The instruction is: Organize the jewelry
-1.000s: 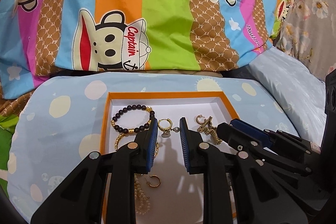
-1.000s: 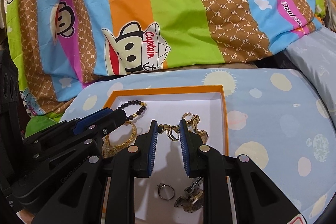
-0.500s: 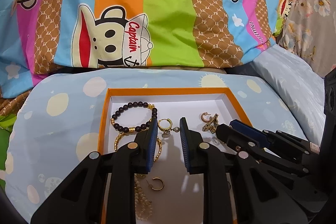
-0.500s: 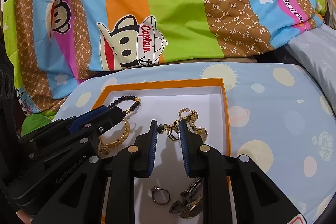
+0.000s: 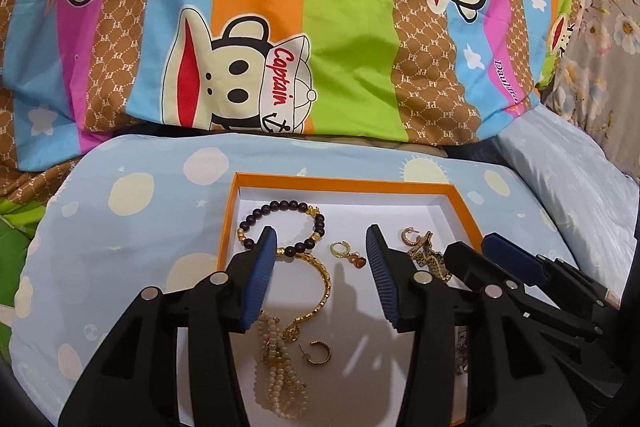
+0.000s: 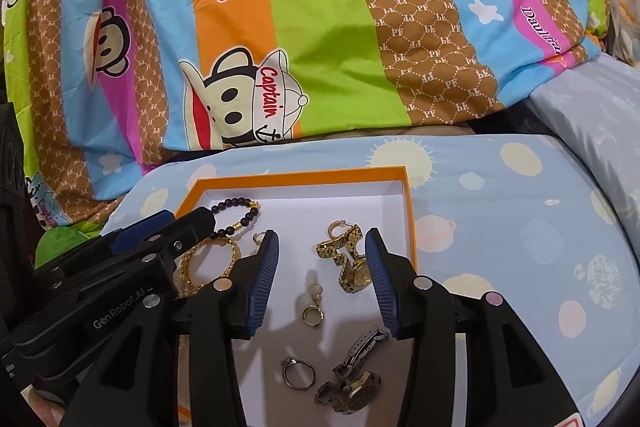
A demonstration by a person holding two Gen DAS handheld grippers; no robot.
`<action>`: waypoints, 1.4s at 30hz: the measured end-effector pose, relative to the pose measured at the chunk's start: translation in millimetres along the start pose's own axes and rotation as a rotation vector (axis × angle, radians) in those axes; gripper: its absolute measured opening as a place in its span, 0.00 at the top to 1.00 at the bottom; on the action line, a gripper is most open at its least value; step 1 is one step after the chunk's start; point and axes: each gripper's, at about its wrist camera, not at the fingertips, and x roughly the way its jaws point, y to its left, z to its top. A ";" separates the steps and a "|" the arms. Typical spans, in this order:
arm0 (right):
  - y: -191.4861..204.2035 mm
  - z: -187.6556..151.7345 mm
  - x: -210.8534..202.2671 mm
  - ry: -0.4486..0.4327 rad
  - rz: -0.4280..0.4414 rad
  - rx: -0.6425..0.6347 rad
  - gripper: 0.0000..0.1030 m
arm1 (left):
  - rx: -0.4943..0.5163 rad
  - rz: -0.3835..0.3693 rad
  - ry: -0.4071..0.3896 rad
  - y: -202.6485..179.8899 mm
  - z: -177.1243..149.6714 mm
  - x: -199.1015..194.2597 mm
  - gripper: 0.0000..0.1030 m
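An orange-rimmed white box (image 5: 344,182) (image 6: 304,175) lies on a blue cushion and holds loose jewelry. In the left wrist view I see a dark bead bracelet (image 5: 280,225), a gold chain (image 5: 320,287), a pearl strand (image 5: 276,367), a gold hoop earring (image 5: 320,351) and a drop earring (image 5: 347,253). In the right wrist view I see a gold watch (image 6: 347,259), a drop earring (image 6: 313,303), a silver ring (image 6: 298,373) and a dark watch (image 6: 354,379). My left gripper (image 5: 321,251) and right gripper (image 6: 321,251) are both open and empty, low over the box.
The blue spotted cushion (image 5: 132,227) (image 6: 520,227) surrounds the box. A striped cartoon-monkey quilt (image 5: 320,27) rises right behind it. A pale blue pillow (image 5: 568,179) lies at the right. Each gripper shows in the other's view, beside it over the box.
Both grippers have opened wide from nearly shut. A drop earring now lies free on the box floor between the two.
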 end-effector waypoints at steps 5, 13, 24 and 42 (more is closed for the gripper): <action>3.6 -3.1 -16.2 -0.019 -0.011 -0.009 0.53 | 0.010 0.010 -0.017 -4.0 -2.6 -13.8 0.57; 6.6 -16.8 -46.5 -0.045 -0.025 -0.004 0.49 | 0.022 0.024 -0.029 -11.3 -16.7 -40.9 0.57; 19.1 -59.0 -69.0 -0.051 -0.086 -0.056 0.48 | 0.043 0.092 -0.018 -14.7 -56.4 -61.6 0.57; 27.1 -104.8 -97.5 -0.088 -0.111 -0.072 0.46 | 0.055 0.196 -0.065 -19.4 -103.7 -86.8 0.56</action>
